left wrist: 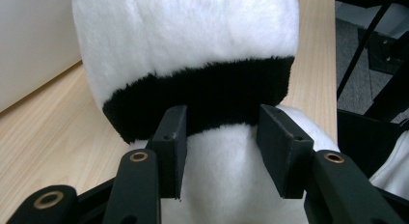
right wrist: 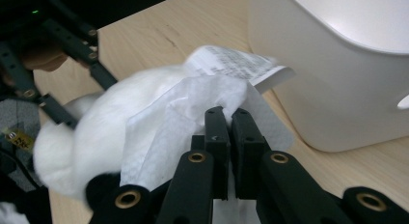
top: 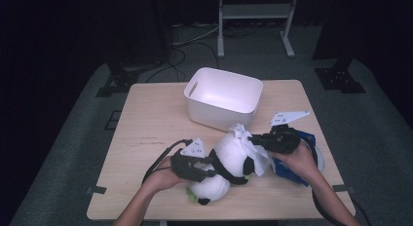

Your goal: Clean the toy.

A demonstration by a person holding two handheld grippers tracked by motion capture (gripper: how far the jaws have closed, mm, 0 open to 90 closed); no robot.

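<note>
A black-and-white panda plush lies near the table's front edge. My left gripper comes in from its left. In the left gripper view its jaws press into the white fur just below a black band. My right gripper reaches in from the right and is shut on a thin white tissue sheet draped over the plush. A printed label sticks up just beyond the sheet. In the high view the tissue hangs down the plush's right side.
A white plastic bin stands at the table's back middle, close behind the plush; its wall is right of my right gripper. A blue package lies under the right hand. The wooden table has bare room on the left.
</note>
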